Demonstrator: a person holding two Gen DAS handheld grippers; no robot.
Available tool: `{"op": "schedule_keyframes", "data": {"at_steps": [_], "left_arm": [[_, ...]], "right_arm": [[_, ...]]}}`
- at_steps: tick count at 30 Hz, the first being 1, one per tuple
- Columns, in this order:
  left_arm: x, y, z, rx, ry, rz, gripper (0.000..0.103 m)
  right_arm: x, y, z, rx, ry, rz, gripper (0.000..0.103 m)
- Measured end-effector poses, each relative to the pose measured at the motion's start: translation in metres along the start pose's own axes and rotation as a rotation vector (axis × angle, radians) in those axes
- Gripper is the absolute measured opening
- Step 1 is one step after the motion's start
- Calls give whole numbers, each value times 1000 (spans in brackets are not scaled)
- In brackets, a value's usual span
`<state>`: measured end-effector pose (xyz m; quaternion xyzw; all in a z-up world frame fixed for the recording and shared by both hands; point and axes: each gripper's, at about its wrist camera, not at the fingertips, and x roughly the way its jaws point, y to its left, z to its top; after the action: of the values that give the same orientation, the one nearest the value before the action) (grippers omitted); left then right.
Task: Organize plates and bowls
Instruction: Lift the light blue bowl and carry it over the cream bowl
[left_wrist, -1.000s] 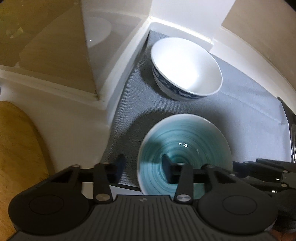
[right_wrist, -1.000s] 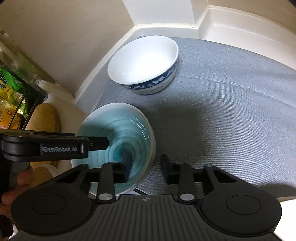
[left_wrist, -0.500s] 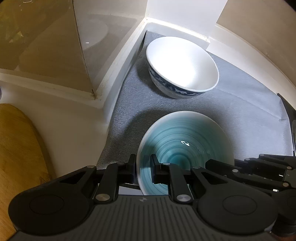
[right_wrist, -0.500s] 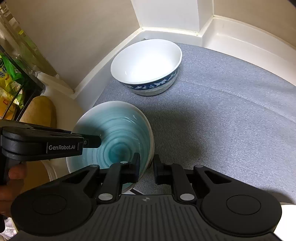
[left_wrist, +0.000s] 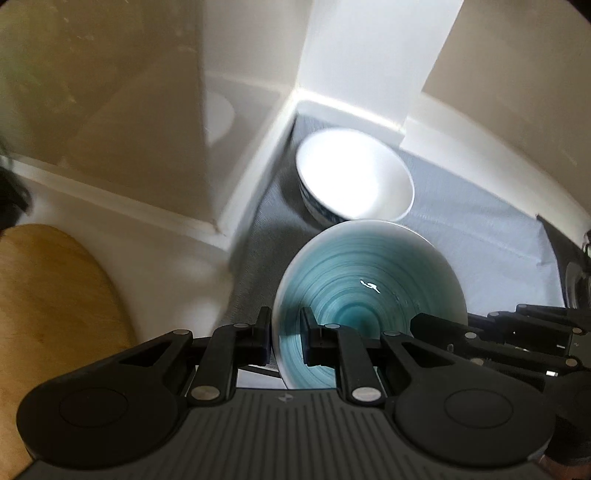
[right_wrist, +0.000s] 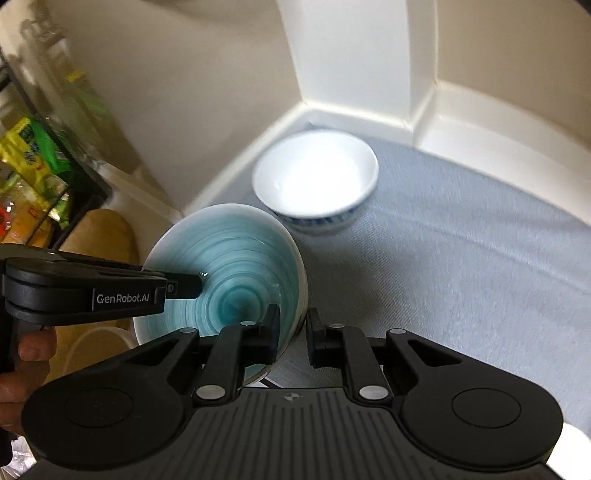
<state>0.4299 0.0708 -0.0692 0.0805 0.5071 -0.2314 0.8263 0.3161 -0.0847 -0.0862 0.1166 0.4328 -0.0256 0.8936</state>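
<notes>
Teal-glazed bowl (left_wrist: 369, 295) gripped on both sides, above the grey mat (right_wrist: 461, 258).
The left gripper (left_wrist: 284, 338) pinched its left rim; the right gripper (right_wrist: 293, 334) clamped the opposite rim — one finger inside, one outside; the white bowl (right_wrist: 316, 177) sat just behind, in the corner.

I see a grey cloth mat (right_wrist: 461, 258) covering the shelf floor, running up to the white ledge (right_wrist: 480, 136) along the wall. Off to the side sits a wooden board (left_wrist: 48, 302) on the pale counter. Blurred green and yellow packets (right_wrist: 33, 155) fill a dark rack.
</notes>
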Motion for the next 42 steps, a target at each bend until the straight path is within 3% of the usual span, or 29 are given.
{"op": "schedule_keyframes", "data": {"at_steps": [8,16,22,28,36,41,42], "left_arm": [[-62,25,-13,-52,-101,66,16],[-96,58,-56,-131,-68,141,17],[-93,76,-90,-184,12,151,17],[-71,77,-107,-177,71,121,17],[-60,79,-109,-166,99,113,17],[-62,86,-107,-183,97,102,19],[-64,89,-106,-191,89,107,22]], "right_arm": [[-27,41,6,-113,-80,57,16],[-31,87,-6,-208,-38,158,16],[-19,110,-29,-245,51,191,16],[-10,111,-42,-243,108,166,16],[-3,102,-45,-225,128,163,16],[-6,97,-34,-179,103,176,20],[-8,95,-32,-176,93,177,28]]}}
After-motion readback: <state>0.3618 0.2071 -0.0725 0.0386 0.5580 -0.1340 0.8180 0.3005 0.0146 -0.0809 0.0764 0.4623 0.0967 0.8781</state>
